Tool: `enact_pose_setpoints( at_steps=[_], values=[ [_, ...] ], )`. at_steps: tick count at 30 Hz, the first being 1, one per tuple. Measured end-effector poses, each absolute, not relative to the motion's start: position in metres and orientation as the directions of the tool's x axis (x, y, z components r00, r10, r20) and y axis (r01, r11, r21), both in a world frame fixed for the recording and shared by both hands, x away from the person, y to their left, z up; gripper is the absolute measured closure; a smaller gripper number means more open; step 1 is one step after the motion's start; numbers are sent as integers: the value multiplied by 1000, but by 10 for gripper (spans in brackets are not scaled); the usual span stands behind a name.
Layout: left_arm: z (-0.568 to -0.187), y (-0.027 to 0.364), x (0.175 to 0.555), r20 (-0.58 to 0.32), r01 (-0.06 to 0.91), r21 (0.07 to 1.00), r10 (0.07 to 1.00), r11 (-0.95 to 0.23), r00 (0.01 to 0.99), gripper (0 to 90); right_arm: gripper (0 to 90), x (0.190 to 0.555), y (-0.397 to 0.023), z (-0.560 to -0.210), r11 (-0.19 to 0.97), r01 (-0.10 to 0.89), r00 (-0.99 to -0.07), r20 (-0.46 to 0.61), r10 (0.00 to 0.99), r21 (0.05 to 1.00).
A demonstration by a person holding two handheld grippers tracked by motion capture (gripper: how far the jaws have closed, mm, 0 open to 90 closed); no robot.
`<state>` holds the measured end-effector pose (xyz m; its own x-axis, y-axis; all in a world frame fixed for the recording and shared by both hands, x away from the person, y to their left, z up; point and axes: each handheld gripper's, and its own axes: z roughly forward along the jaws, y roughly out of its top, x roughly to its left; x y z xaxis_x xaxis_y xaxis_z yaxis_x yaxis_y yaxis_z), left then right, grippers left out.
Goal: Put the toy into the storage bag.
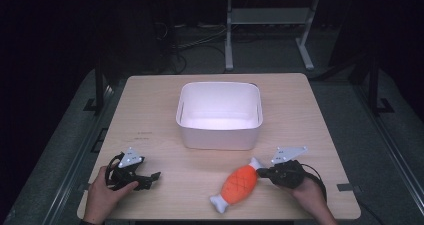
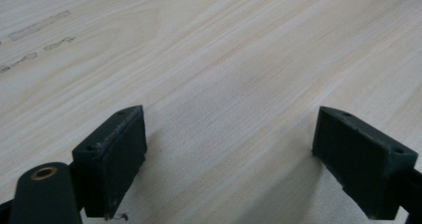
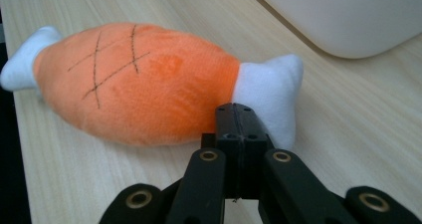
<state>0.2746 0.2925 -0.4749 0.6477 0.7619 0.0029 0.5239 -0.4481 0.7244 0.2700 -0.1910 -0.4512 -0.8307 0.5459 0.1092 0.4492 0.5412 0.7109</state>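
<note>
An orange plush drumstick (image 1: 240, 184) with white bone ends lies flat on the wooden table (image 1: 150, 115), near its front edge and right of centre. In the right gripper view the plush drumstick (image 3: 149, 79) lies crosswise. My right gripper (image 3: 241, 115) is shut, jaws pressed together, and its tips touch the toy where orange meets white. I see no fabric between the jaws. From above, the right gripper (image 1: 261, 173) sits at the toy's right end. At the front left, my left gripper (image 1: 152, 177) rests low over bare wood. Its jaws stand wide open around nothing (image 2: 229, 149).
A white plastic bin (image 1: 219, 116) stands in the middle of the table, behind the toy; its rounded corner (image 3: 343, 15) shows close to the right gripper. Beyond the table are a dark floor, cables and a metal frame (image 1: 230, 35).
</note>
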Motion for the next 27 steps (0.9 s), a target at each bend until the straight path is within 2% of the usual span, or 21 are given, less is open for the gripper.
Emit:
enact_pose_setpoints(
  at_steps=[27],
  values=[
    [-475, 293, 275, 6, 523, 722, 760, -453, 650, 131, 897, 307, -157, -448, 568, 412, -849, 74, 523, 713]
  ],
)
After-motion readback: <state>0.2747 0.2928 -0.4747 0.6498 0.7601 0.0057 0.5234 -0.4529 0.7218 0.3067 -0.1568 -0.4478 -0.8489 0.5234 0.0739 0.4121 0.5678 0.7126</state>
